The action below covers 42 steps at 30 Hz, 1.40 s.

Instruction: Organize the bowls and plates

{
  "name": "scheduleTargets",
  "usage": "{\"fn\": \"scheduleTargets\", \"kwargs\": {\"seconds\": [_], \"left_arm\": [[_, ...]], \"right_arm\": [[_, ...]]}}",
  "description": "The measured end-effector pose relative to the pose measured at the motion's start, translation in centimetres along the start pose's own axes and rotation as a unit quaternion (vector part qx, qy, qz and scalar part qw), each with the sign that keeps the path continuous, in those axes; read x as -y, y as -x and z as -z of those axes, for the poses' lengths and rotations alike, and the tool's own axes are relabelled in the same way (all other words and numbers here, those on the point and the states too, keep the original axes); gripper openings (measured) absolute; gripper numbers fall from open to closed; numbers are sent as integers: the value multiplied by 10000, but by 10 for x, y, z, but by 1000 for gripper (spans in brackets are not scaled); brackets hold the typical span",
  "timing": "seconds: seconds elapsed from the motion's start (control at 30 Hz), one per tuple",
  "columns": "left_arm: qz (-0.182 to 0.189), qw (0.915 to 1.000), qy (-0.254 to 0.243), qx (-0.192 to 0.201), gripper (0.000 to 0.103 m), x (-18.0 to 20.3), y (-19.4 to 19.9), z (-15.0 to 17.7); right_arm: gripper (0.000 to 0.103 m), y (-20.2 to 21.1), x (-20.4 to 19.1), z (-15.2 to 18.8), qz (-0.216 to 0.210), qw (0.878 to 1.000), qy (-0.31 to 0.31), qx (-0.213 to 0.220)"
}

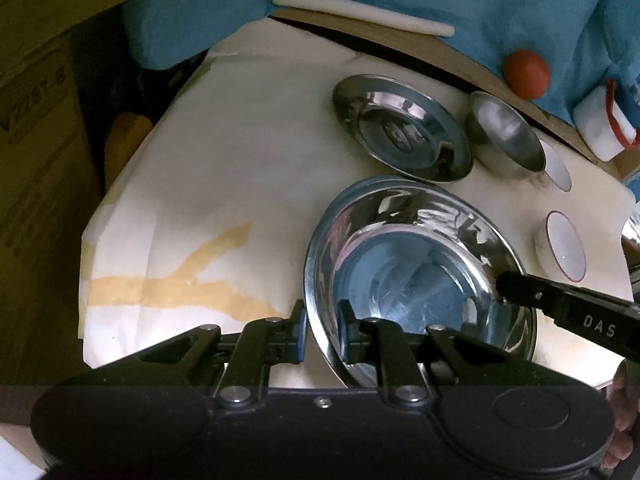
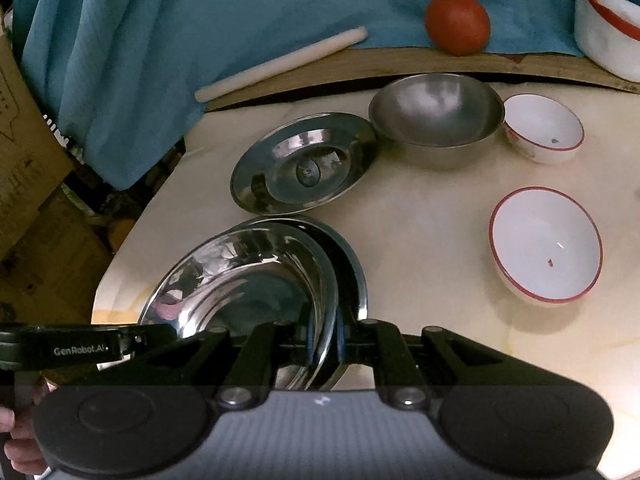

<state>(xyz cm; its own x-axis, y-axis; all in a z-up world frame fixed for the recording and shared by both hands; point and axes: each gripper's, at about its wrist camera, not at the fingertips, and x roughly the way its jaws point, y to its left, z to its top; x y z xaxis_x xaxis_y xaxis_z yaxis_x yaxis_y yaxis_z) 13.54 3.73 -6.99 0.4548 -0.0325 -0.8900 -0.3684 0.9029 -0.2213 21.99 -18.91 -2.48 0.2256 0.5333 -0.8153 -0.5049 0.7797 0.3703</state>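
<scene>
The pale tabletop (image 2: 420, 248) fills most of both views, with a blue cloth (image 2: 240, 8) bunched along the top of each frame. In the lower centre of both views sits the biggest of the dishes, a shiny steel plate (image 1: 400, 248), tilted up over a second steel plate (image 2: 352, 264) whose rim shows just behind and under it in the right wrist view; I judge the upper one is being settled onto the lower. The left gripper (image 1: 322, 330) is clamped narrow on that plate's near-left rim, and the right gripper (image 2: 324, 338) pinches the opposite rim, its jaws almost together on the thin metal. So both tools hold the same plate from opposite edges, and the plate beneath lies directly below, slightly toward the upper right of the right wrist view. A third steel plate (image 2: 304, 164) lies flat just above the pair, touching or nearly touching a steel bowl (image 2: 436, 120) to its right. Smaller still, two white red-rimmed bowls (image 2: 546, 246) sit at the right, well apart from the plates. A white rod (image 2: 280, 64) and a tomato (image 2: 458, 22) rest near the cloth.
</scene>
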Motion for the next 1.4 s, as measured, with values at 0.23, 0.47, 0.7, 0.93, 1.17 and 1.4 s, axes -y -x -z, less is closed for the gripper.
{"fn": "scheduleTargets", "kwargs": {"seconds": [0.23, 0.47, 0.7, 0.93, 1.17, 1.4], "left_arm": [[-97, 9999, -25, 73, 16, 3, 0, 0], [-411, 9986, -241, 242, 16, 14, -5, -2], [-468, 9985, -86, 263, 16, 12, -8, -4], [-542, 9981, -110, 279, 18, 15, -11, -3], [-566, 9980, -124, 243, 18, 16, -11, -3], [-630, 9973, -232, 293, 18, 19, -12, -1]], "right_arm": [[13, -4, 0, 4, 84, 9999, 54, -33], [13, -9, 1, 1, 125, 9998, 162, -40], [15, -12, 0, -2, 73, 9997, 220, -47], [17, -12, -4, -2, 92, 9995, 295, -25], [22, -12, -4, -2, 65, 9995, 298, -15], [29, -12, -7, -2, 97, 9994, 347, 3]]}}
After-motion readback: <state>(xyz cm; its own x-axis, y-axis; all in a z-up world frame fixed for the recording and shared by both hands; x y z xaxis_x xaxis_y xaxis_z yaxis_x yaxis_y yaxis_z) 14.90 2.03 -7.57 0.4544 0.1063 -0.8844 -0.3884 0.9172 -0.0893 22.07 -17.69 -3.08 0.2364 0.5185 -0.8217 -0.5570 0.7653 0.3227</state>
